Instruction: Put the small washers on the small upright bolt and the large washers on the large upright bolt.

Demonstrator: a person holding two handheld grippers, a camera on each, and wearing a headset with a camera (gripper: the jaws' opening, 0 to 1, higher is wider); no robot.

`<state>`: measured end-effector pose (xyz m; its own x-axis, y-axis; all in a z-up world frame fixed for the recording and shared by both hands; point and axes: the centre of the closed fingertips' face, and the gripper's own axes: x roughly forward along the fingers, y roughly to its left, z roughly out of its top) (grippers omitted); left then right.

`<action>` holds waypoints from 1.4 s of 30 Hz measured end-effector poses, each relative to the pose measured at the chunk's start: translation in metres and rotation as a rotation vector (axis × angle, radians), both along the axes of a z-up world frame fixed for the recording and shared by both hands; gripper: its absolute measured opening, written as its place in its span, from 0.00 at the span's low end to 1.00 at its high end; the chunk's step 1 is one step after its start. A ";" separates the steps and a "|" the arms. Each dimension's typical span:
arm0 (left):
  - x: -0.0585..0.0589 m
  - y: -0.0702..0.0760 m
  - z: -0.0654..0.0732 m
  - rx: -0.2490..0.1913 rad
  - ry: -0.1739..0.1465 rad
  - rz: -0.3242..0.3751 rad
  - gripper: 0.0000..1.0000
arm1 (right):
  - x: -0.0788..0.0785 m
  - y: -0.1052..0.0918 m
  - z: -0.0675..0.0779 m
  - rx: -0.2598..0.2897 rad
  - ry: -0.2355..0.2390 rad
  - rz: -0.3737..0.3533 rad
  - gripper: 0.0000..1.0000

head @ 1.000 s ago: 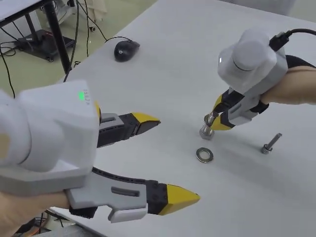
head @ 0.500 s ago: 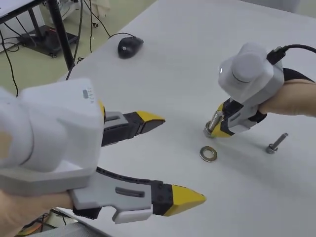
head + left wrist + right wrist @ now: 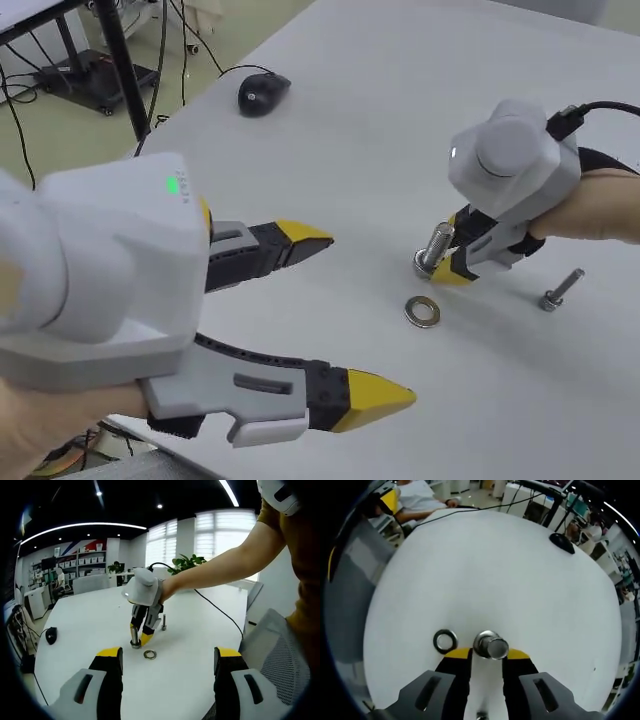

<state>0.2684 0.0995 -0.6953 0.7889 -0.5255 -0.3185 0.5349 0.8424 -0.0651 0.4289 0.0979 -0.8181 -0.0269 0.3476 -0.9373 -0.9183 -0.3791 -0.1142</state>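
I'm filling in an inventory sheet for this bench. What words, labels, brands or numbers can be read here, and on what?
No text here can be read.
Tiny marks beside the green light on the left gripper: too small and blurred to read.
No markings show on the large bolt, the washer or the mouse.

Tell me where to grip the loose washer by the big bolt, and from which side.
Take the washer by its rim, straight down from above: it lies flat on the table, so only the edge offers a hold. Come from the side away from the large bolt, where the right gripper sits.
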 end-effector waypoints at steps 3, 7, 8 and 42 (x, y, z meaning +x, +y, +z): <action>0.000 0.000 -0.001 0.004 0.003 -0.002 0.74 | 0.002 -0.004 0.004 0.000 -0.010 -0.007 0.24; -0.001 -0.001 0.002 0.006 -0.003 -0.001 0.74 | 0.000 -0.012 0.012 0.005 -0.020 -0.014 0.24; -0.001 -0.001 0.003 0.008 -0.004 -0.001 0.74 | 0.000 -0.013 0.013 0.006 -0.021 -0.017 0.24; -0.023 0.001 0.018 0.038 -0.024 0.036 0.74 | -0.059 -0.018 -0.007 -0.004 0.085 -0.009 0.31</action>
